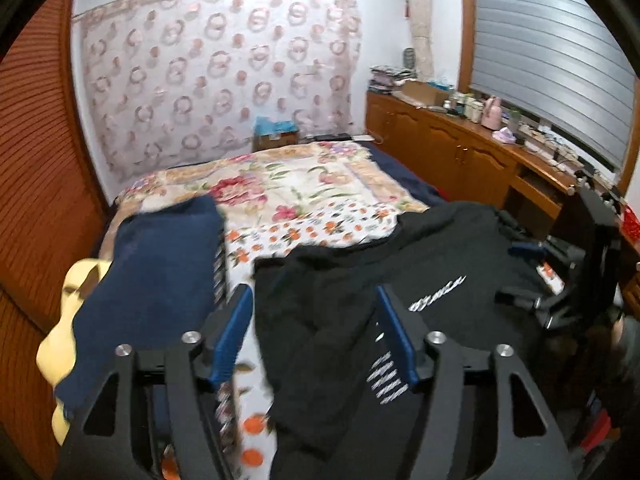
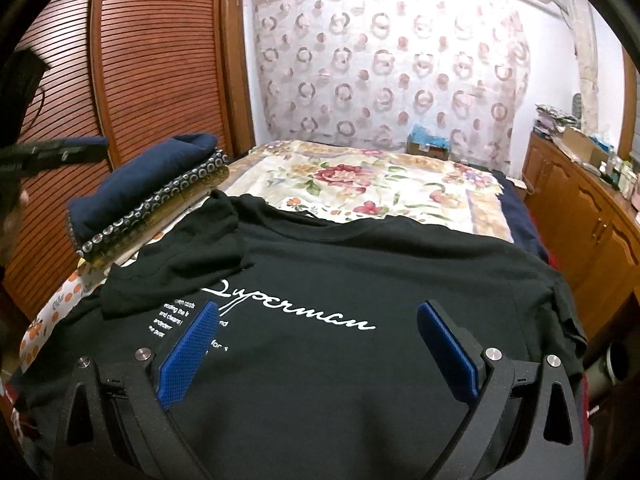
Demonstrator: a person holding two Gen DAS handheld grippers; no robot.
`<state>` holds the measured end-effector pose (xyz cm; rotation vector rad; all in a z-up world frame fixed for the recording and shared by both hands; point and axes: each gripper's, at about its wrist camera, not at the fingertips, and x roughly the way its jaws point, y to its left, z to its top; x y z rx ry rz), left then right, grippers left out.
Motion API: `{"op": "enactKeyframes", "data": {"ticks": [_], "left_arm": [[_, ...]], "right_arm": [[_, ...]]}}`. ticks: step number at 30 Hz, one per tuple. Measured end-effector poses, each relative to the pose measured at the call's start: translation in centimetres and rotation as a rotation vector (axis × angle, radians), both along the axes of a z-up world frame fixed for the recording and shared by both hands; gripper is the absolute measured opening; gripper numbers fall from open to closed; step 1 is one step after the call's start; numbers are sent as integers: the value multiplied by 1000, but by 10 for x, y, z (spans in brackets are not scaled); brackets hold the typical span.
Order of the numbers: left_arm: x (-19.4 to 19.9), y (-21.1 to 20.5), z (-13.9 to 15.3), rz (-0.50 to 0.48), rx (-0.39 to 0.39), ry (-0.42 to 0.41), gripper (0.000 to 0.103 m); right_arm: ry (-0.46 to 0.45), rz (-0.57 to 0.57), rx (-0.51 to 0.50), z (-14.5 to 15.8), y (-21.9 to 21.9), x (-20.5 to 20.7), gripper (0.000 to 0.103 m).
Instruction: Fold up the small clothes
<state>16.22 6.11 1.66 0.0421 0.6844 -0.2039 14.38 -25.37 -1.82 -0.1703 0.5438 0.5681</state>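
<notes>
Bedroom scene, bed as the anchor: floral bedspread in cream, red blooms, w/ an orange-fruit print sheet showing at the near edge. Black T-shirt lies spread on the near end of the bed, white script lettering face up, one sleeve folded in over the chest on the side toward the wardrobe. Beside the tee, still on the bed, a stack of folded clothes, navy piece on top, patterned ones under it. Something yellow pokes out past that stack at the bed edge, can't tell what, view's blurred there.

Left gripper hangs over the tee's folded side, blue pads spread apart, nothing pinched between them. Right gripper sits low over the lettering, jaws wide, fabric under them but not clamped.

Room: slatted wooden wardrobe door on the stack's side of the bed. Curtain w/ pink ring print hangs behind the bed's far end, a cardboard box at its foot. Wooden cabinet run along the opposite side of the bed, top cluttered w/ bottles & boxes, grey window blind above it.
</notes>
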Motion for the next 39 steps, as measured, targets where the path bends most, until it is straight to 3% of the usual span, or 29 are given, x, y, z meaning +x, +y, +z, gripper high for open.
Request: {"op": "enactKeyframes", "data": {"ticks": [2,5,10,12,14,17,25,34,36,37,39], "left_arm": [[-8,7,-12,15,-8,7,80],[-23,17,-36,36,-31,36,82],[-37,17,-68,80,-42,62,82],[-40,11,-76,67,-34,72,75],[-37,8,-81,41,-43,92,53],[-29,4,-91,35,-71,138,39],[-14,10,-112,128,-51,195,36],[-17,15,-116,131,-83,207,36],[-18,14,-114,114,-96,189,22],[-17,12,-111,109,-91,179,10],[-20,8,-104,95,-83,147,6]], "right_arm": [[13,33,2,-1,8,3,87],[30,82,-1,-4,25,12,80],[19,133,-41,-13,58,23,79],[23,141,-47,-19,65,30,79],[28,143,-54,-26,58,36,79],[48,138,-75,-34,51,43,79],[107,107,-124,-52,52,65,79],[95,101,-155,-51,54,60,79],[94,95,-162,-53,54,61,79],[94,93,-164,-53,54,61,79],[97,90,-162,-54,52,63,79]]}}
